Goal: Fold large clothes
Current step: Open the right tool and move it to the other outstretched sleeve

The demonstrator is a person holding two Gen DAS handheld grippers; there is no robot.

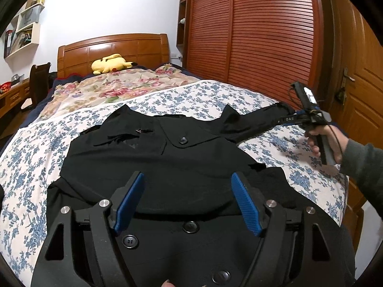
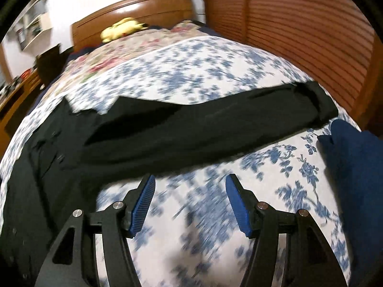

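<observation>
A large black coat (image 1: 155, 153) with buttons lies spread on the bed, its lower part folded up over the body. Its right sleeve (image 1: 253, 122) stretches out toward the right edge; the sleeve also shows in the right wrist view (image 2: 203, 124). My left gripper (image 1: 188, 179) is open and empty, low over the coat's middle. My right gripper (image 2: 190, 184) is open and empty, above the bedsheet just in front of the sleeve. In the left wrist view the right gripper (image 1: 290, 117) sits at the sleeve's cuff end.
The bed has a blue floral sheet (image 1: 182, 95) and a pink floral quilt (image 1: 115, 86) farther back. A yellow plush toy (image 1: 110, 63) lies by the wooden headboard. A slatted wardrobe (image 1: 251, 24) stands right. A dark blue cloth (image 2: 354, 157) lies at the right.
</observation>
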